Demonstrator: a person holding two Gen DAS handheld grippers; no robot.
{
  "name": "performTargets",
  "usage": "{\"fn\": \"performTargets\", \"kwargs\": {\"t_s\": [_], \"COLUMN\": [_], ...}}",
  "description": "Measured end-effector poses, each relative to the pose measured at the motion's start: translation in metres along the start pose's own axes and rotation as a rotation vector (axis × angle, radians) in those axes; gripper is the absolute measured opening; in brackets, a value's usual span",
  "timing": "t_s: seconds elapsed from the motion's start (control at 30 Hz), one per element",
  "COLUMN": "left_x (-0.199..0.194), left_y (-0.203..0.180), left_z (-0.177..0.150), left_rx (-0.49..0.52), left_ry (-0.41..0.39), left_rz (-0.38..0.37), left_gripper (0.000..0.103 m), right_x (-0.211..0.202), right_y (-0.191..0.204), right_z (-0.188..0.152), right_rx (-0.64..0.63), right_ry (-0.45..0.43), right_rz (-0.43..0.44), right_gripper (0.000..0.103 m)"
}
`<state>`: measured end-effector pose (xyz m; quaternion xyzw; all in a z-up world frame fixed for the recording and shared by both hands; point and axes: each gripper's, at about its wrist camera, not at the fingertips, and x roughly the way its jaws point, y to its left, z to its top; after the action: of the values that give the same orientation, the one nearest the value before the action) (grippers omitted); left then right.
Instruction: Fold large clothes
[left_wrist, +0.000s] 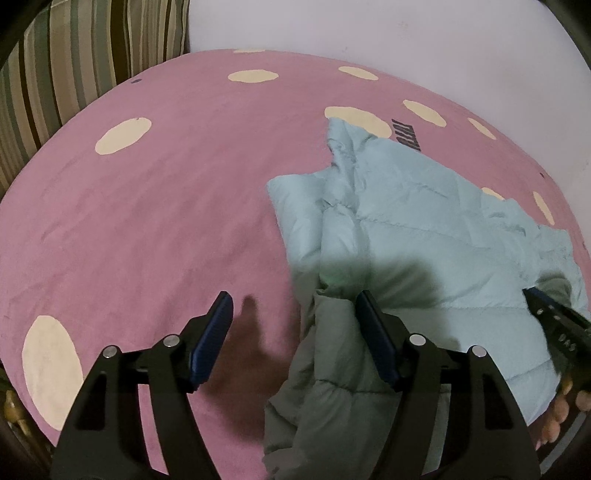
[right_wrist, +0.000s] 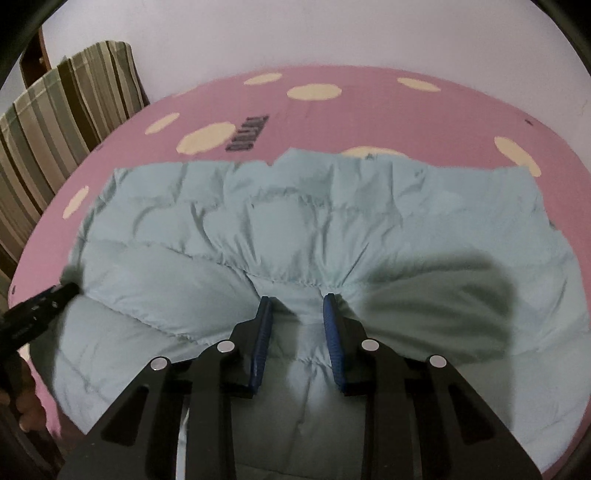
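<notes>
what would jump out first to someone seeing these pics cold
A pale blue puffer jacket sprawls across a pink bedspread with cream dots, filling most of the right wrist view. The right gripper pinches a puffy fold at the jacket's near edge, while the left gripper stands open over the jacket's left edge. Striped pillows lean against the white wall at the far left.

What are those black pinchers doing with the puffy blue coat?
A person is folding a light blue jacket on a pink spotted blanket. The right gripper has pinched a bunch of the jacket between its fingers. The left gripper is open at the jacket's edge, holding nothing.
</notes>
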<state>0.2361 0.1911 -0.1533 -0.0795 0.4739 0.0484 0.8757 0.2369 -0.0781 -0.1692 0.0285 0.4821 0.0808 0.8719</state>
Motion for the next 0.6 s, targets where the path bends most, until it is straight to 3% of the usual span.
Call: {"fn": "performTargets", "kwargs": {"t_s": [0.6], "left_x": [0.020], "left_y": [-0.012], "left_z": [0.012], "left_rx": [0.001], "left_ry": [0.053], "left_rz": [-0.059], "left_gripper": [0.070], "right_x": [0.004], "right_y": [0.006], "right_z": [-0.007], "right_rx": [-0.025], "right_ry": [-0.015], "right_rz": [-0.033], "right_gripper": [0.028]}}
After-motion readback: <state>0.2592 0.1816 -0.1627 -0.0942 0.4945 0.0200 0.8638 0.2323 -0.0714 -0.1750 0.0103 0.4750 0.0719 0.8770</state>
